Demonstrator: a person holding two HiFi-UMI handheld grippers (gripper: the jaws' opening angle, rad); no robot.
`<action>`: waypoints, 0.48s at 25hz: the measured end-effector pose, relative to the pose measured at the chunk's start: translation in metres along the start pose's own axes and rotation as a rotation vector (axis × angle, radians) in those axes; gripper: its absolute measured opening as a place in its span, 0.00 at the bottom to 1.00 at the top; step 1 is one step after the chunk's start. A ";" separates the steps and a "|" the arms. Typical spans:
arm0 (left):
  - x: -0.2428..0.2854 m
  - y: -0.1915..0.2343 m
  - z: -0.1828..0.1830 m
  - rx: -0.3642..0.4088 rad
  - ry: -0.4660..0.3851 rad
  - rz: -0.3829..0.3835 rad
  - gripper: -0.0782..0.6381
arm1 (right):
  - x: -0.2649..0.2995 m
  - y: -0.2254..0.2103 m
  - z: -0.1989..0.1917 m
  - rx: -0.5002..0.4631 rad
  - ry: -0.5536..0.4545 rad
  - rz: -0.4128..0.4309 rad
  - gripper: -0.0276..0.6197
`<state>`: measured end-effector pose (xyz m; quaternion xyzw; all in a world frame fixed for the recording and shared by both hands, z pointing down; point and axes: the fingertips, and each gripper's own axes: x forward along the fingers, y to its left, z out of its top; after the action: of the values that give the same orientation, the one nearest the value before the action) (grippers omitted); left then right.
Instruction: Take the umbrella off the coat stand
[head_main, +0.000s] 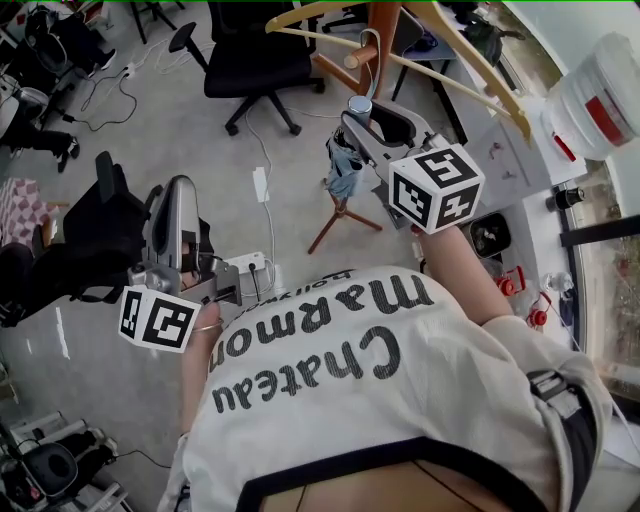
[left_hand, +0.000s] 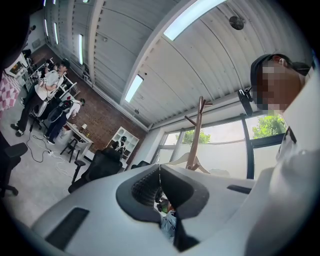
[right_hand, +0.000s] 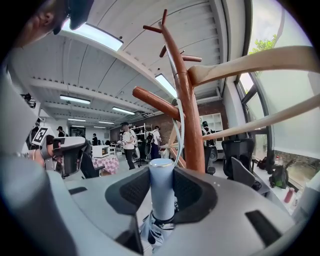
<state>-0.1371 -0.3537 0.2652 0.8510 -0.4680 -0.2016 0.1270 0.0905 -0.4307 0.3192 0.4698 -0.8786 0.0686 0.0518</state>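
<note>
A folded umbrella (head_main: 345, 172) hangs at the wooden coat stand (head_main: 380, 40), its pale strap (right_hand: 180, 120) looping up toward a peg. My right gripper (head_main: 365, 125) is shut on the umbrella's light-blue handle (right_hand: 162, 175), which stands upright between the pads, with the folded fabric hanging below the jaws. The stand's trunk (right_hand: 189, 120) rises just behind the handle. My left gripper (head_main: 180, 195) is held low at the left, well away from the stand, shut with nothing in it. In the left gripper view its pads (left_hand: 150, 185) meet, and the stand (left_hand: 197, 135) shows far beyond.
Wooden hangers (head_main: 470, 50) hang on the stand's pegs. A black office chair (head_main: 262, 60) stands behind the stand, another black chair (head_main: 80, 240) at the left. A power strip (head_main: 259, 185) with cables lies on the floor. A white desk with a bucket (head_main: 600, 95) lines the right.
</note>
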 end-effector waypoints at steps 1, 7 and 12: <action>0.000 0.000 0.000 -0.001 0.002 -0.004 0.14 | -0.001 0.002 0.001 -0.003 -0.003 0.004 0.28; 0.002 -0.003 -0.003 -0.011 0.007 -0.018 0.14 | -0.005 0.010 0.006 -0.002 -0.008 0.025 0.28; 0.004 -0.010 -0.007 -0.015 0.017 -0.031 0.14 | -0.016 0.009 0.011 0.013 -0.016 0.027 0.28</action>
<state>-0.1245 -0.3513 0.2663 0.8590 -0.4520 -0.1998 0.1340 0.0911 -0.4144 0.3049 0.4586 -0.8848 0.0712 0.0409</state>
